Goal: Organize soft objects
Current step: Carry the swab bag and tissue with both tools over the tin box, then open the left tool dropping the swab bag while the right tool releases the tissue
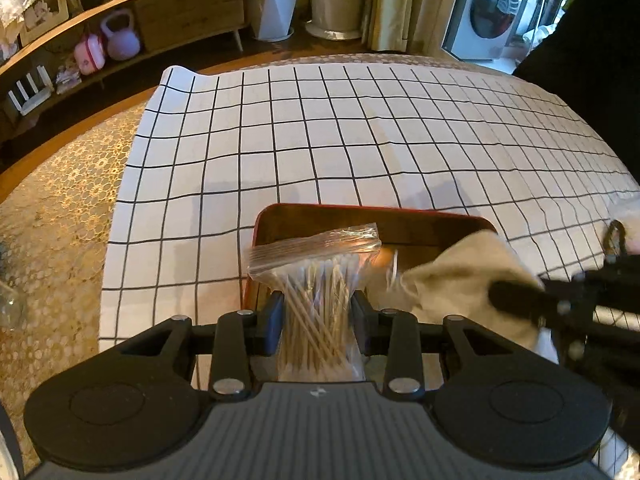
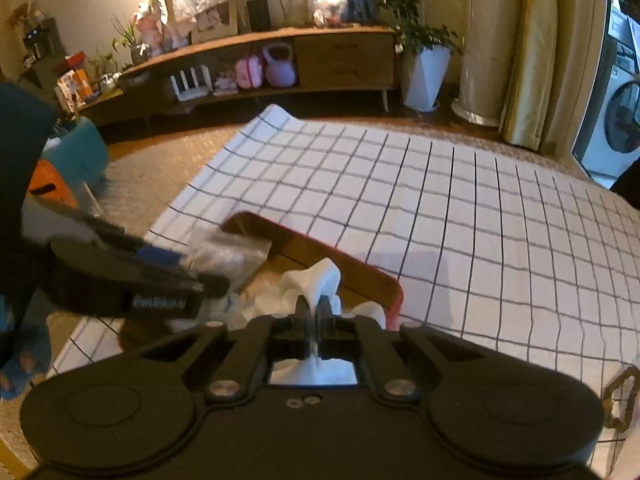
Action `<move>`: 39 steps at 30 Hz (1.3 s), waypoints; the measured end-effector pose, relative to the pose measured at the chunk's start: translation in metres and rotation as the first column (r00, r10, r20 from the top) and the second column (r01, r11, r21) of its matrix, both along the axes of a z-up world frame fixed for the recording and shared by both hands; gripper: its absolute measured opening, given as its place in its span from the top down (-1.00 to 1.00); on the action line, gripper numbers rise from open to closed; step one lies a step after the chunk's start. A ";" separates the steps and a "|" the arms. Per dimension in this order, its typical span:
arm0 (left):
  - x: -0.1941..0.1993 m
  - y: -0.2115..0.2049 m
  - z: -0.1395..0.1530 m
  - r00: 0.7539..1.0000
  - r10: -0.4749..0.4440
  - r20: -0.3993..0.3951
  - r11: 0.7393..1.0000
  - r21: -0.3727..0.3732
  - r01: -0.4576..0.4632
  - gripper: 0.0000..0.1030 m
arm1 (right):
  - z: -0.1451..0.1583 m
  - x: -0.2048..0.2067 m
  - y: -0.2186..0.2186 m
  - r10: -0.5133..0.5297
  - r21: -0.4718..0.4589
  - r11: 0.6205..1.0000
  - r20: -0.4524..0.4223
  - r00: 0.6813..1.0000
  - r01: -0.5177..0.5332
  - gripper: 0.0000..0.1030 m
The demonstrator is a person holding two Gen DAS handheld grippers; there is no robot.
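Left tool [image 1: 318, 310] pinches the bag of cotton swabs [image 1: 316, 280] mid-body, slippery and light; right tool [image 2: 316, 312] clamps the limp white cloth [image 2: 316, 280] over the tray [image 2: 372, 276].

One swab bag [image 1: 316, 276], one cloth [image 1: 460, 276], one tray [image 1: 400, 216]

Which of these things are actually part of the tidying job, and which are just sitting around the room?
Part of the job:
- bag of cotton swabs, held in the left hand-held gripper
- white cloth, pinched in the right hand-held gripper
- red tray

Just lying about:
- checked cloth under the tray
- purple kettlebell
- potted plant
- washing machine
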State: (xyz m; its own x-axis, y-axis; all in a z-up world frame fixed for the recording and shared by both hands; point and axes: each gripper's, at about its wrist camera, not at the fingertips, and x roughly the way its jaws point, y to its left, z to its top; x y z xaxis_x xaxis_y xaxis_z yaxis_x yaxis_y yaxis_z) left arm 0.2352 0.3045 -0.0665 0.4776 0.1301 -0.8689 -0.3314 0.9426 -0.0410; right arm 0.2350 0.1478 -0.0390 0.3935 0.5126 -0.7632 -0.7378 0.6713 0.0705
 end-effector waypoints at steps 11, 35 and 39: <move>0.022 0.000 -0.029 0.999 0.003 -0.045 1.000 -0.004 -0.003 0.33 | -0.025 -0.012 0.016 0.055 -0.057 0.997 -0.017 0.998 -0.056 0.96; 0.011 0.001 -0.015 0.998 0.062 -0.012 0.998 0.002 -0.062 -0.17 | -0.014 -0.019 0.004 0.067 -0.037 0.997 -0.026 0.997 -0.068 0.87; 0.000 -0.003 0.001 0.998 0.058 0.019 0.998 0.010 -0.059 -0.19 | -0.004 -0.022 -0.005 0.061 -0.010 0.998 -0.027 0.998 -0.061 0.81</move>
